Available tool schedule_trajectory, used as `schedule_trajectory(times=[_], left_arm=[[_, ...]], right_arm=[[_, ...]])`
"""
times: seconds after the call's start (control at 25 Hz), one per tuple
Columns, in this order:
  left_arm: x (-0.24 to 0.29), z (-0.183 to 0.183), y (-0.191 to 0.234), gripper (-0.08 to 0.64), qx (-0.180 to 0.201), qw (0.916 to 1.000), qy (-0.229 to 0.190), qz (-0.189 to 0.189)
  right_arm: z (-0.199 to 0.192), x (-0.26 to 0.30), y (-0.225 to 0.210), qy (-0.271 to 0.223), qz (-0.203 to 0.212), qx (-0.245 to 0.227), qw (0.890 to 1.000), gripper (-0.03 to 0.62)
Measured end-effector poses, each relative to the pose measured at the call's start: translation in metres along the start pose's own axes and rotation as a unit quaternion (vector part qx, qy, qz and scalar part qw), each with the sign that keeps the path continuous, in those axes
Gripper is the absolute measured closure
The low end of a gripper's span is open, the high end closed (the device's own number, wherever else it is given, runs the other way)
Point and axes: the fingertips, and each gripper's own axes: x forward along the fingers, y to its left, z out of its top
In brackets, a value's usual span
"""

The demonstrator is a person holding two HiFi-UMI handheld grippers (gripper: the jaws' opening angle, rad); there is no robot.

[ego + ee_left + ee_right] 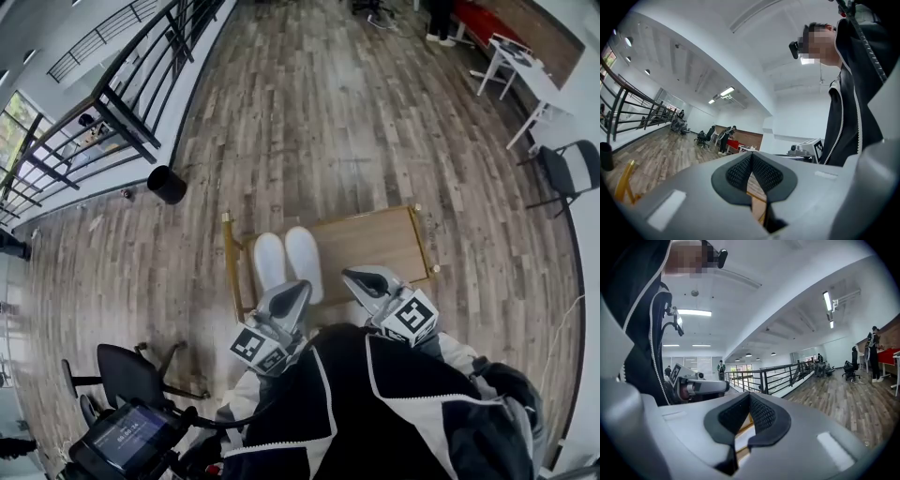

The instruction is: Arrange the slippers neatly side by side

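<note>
Two white slippers lie side by side, touching, on the left part of a low wooden table in the head view. My left gripper is held up near the person's chest, just on the near side of the slippers, shut with nothing in it. My right gripper is raised to the right of them, also shut and empty. In the left gripper view the black pads meet, and the right gripper's pads meet too. Neither gripper touches a slipper.
A black bin stands on the wood floor left of the table. A black railing runs along the far left. Black office chairs stand near left, a white desk and a chair far right.
</note>
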Motion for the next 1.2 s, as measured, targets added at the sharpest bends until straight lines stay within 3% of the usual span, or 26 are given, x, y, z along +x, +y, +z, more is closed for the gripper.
schedule_trajectory(times=[0.4, 0.56, 0.8, 0.92, 1.2], left_arm=[[0.014, -0.01, -0.015, 0.54, 0.012, 0.9997, -0.002, -0.019], [0.043, -0.006, -0.043, 0.54, 0.014, 0.9993, -0.019, -0.027], [0.074, -0.009, -0.065, 0.54, 0.01, 0.9998, 0.001, -0.016], [0.085, -0.004, -0.073, 0.54, 0.005, 0.9996, -0.02, -0.021], [0.111, -0.032, -0.099, 0.54, 0.003, 0.9999, -0.004, -0.014]], right_arm=[[-0.007, -0.01, -0.01, -0.002, -0.008, 0.003, 1.0, 0.592], [-0.004, -0.041, -0.032, -0.004, -0.006, -0.002, 1.0, 0.592], [0.012, -0.076, -0.059, 0.004, -0.009, -0.005, 1.0, 0.592], [0.013, -0.086, -0.064, 0.006, -0.006, -0.008, 1.0, 0.592], [0.003, -0.125, -0.079, 0.004, 0.001, -0.015, 1.0, 0.592]])
